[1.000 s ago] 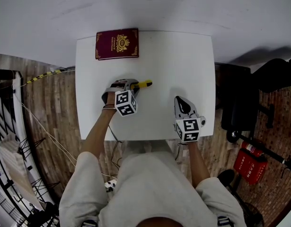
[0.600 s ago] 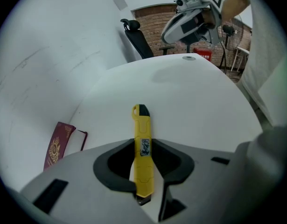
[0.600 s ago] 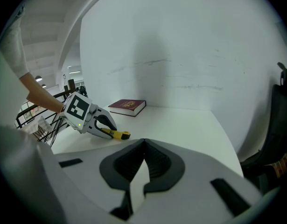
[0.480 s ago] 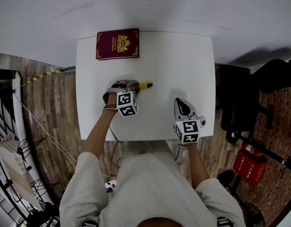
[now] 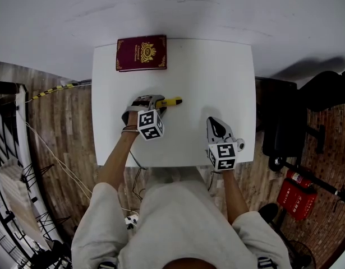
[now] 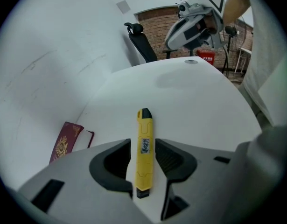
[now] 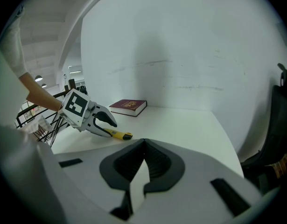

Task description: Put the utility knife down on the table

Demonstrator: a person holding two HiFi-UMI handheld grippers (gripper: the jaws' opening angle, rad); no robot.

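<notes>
Jaws of the left gripper had just been opening and stood wide apart, released, with the yellow utility knife lying lengthwise in the gap between them. A strip of white showed between the knife and the left pad, and neither pad appeared to press on it. The knife lay flat on the white desk, a little left of the desk's middle. Its dark-capped end reached out past the fingertips, toward the right in the head view. The person's left hand held this gripper tilted steeply down over the knife.

The right gripper was clenched, its pads meeting at the tips with nothing between them. It sat near the desk's front right edge, well apart from the knife.

At the far left corner of the desk lay a maroon book with a gold emblem on its cover, flat and well clear of both grippers.

Beyond the desk, wooden flooring showed on both sides. A black chair stood just to the right, and a red fire extinguisher lay on the floor near it.
</notes>
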